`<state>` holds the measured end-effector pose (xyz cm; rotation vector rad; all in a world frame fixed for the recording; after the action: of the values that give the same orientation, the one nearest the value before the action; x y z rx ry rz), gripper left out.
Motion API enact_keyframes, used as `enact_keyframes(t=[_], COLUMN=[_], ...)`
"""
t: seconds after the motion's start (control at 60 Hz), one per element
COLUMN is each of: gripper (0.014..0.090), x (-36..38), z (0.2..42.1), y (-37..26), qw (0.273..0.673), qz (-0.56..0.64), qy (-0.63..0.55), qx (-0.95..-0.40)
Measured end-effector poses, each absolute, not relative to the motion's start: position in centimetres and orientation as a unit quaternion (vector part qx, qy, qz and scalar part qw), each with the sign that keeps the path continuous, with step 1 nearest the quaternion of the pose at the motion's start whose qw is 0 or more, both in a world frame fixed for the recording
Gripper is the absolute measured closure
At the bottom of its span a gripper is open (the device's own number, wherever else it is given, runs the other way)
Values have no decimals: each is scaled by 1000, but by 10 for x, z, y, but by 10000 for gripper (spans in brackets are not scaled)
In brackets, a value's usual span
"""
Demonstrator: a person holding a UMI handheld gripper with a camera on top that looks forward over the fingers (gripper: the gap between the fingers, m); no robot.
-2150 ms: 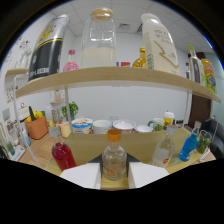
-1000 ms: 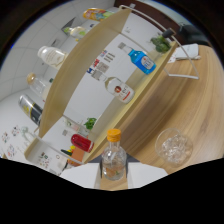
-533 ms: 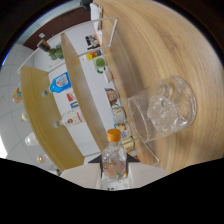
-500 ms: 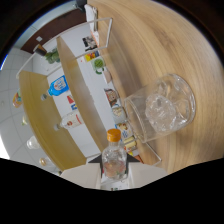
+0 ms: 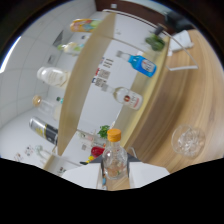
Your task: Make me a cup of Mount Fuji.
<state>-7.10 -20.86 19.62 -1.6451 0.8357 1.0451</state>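
Note:
My gripper (image 5: 115, 175) is shut on a small clear bottle (image 5: 114, 160) with an orange cap (image 5: 114, 134), held between the two white fingers. The whole view is rolled to one side, so bottle and gripper are tilted against the room. A clear glass cup (image 5: 188, 141) with ice in it stands on the wooden counter (image 5: 200, 100), off to the right of the bottle and apart from it. The bottle's cap is on.
A wooden shelf (image 5: 82, 85) runs along the white wall with several bottles on it. Beneath it stand a blue bottle (image 5: 141, 64), a clear bottle with a red label (image 5: 125, 96), a red bottle (image 5: 97, 150) and a green plant (image 5: 155, 42).
The view has rolled back partway from its steepest tilt. The ice glass, large and close half a second ago, now sits smaller and farther to the right. The bottle stays gripped.

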Motion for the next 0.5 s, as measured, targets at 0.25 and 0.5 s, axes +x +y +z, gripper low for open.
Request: enact_keyframes(t=[0.25, 0.5], gripper=[693, 695], x=[-141, -203], z=[211, 87], y=[-209, -204], qw=[620, 549], qz=[167, 75], qy=[69, -36], qx=[-764, -832])
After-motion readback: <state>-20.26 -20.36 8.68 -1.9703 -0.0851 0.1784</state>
